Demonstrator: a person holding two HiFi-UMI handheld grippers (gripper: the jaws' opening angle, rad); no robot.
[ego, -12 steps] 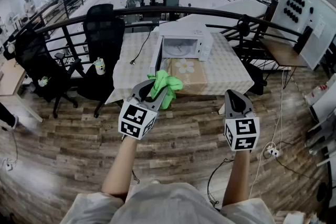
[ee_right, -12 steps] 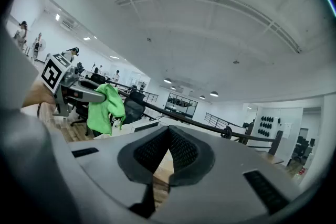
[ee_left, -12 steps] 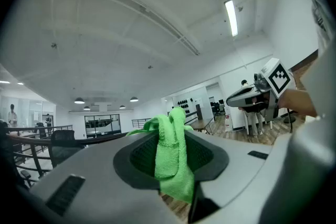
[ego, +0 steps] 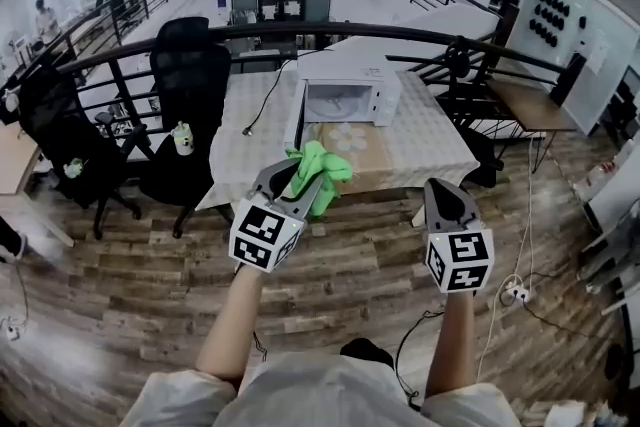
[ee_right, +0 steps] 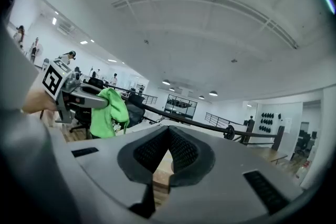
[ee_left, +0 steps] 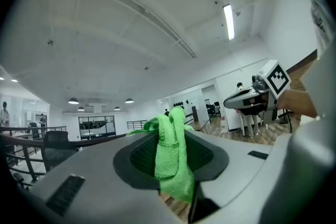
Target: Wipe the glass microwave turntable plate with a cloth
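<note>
A white microwave (ego: 352, 92) stands on a checked table (ego: 440, 140) ahead, its door (ego: 296, 115) swung open to the left. A pale disc shows in its cavity (ego: 338, 103), too small to tell as the glass plate. My left gripper (ego: 300, 175) is shut on a green cloth (ego: 322, 170), held in the air short of the table's near edge. In the left gripper view the cloth (ee_left: 170, 157) hangs between the jaws of the left gripper (ee_left: 173, 149). My right gripper (ego: 440, 187) hovers to the right, over the floor. The right gripper (ee_right: 168, 139) is shut and holds nothing.
A brown mat with a flower print (ego: 350, 137) lies in front of the microwave. Black office chairs (ego: 190, 65) stand left of the table, and a bottle (ego: 183, 137) stands there too. A dark railing (ego: 400, 40) curves behind. Cables and a power strip (ego: 515, 293) lie on the wooden floor.
Both grippers keep nearly the same pose, the left still shut on the cloth. The view has shifted a little, and a dark shoe now shows at the bottom.
</note>
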